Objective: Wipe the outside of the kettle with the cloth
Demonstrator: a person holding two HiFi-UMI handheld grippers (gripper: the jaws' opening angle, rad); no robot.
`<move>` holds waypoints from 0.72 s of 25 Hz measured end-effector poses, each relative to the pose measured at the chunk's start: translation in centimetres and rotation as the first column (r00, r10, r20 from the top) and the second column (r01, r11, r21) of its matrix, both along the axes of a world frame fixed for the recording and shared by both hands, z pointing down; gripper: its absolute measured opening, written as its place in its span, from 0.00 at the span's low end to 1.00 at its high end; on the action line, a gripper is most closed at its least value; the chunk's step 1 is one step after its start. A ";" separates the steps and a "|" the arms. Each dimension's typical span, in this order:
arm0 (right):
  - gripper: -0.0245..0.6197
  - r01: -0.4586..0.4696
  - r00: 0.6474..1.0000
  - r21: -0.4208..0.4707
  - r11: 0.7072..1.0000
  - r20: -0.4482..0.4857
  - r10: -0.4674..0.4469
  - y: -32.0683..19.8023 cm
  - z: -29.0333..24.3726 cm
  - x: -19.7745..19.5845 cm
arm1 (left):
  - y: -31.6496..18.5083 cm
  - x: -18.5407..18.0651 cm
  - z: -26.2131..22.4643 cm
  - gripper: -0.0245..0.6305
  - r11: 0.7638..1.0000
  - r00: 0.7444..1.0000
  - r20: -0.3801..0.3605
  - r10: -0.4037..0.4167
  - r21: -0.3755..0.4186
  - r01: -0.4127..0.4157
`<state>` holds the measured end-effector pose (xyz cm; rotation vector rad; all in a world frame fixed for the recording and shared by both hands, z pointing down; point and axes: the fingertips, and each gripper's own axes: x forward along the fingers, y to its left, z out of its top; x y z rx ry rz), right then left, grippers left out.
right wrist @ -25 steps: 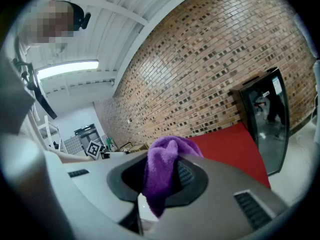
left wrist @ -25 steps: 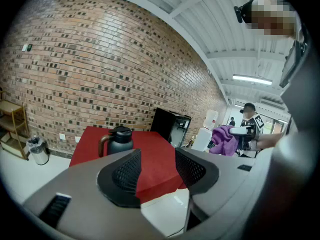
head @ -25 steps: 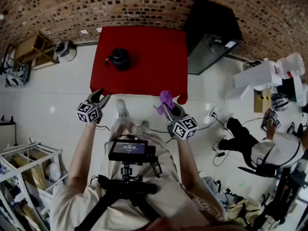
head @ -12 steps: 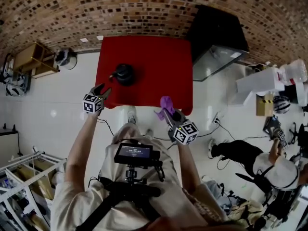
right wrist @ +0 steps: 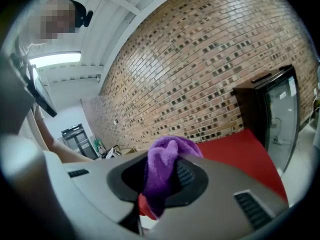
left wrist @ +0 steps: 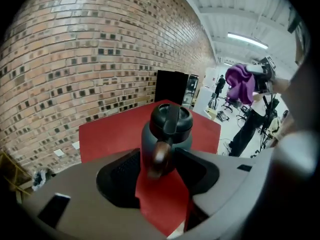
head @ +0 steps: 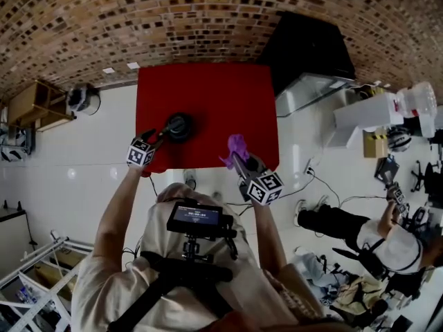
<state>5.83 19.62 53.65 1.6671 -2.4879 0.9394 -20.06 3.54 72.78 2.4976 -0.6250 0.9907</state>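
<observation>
A dark kettle [head: 180,126] with a black lid and a brown-tipped handle [left wrist: 159,159] stands near the front left of the red table [head: 208,88]. My left gripper [head: 154,138] is at the kettle's handle side. In the left gripper view the kettle [left wrist: 167,126] fills the middle, and the handle's end sits in the gap of the open left gripper [left wrist: 160,174], with room on both sides. My right gripper [head: 239,159] is shut on a purple cloth [head: 237,146] over the table's near edge, to the right of the kettle. The cloth [right wrist: 165,169] bulges out between the jaws.
A black glass-door cabinet [head: 308,47] stands right of the table against the brick wall [head: 208,12]. A wooden shelf [head: 31,102] is on the left. A person [head: 387,234], white boxes [head: 367,120] and cables [head: 325,185] are on the floor at the right.
Both grippers have come forward to the table. The left one dropped toward the kettle's handle. The right one carried the purple cloth up to the table's near edge.
</observation>
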 end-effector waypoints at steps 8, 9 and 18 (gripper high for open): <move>0.17 -0.084 0.996 -0.004 0.996 -0.007 0.084 -4.8 0.4 -0.8 | 0.6 1.5 2.1 0.36 0.979 0.981 -0.046 0.190 -0.072 -0.192; 0.17 -0.094 0.996 -0.003 0.996 -0.007 0.094 -5.3 0.6 -0.9 | 0.8 1.6 2.3 0.36 0.972 0.974 -0.040 0.221 -0.072 -0.223; 0.17 -0.138 0.990 -0.020 0.990 0.002 0.138 -6.5 2.0 -2.3 | 1.9 1.9 3.0 0.23 0.931 0.933 0.004 0.359 -0.073 -0.357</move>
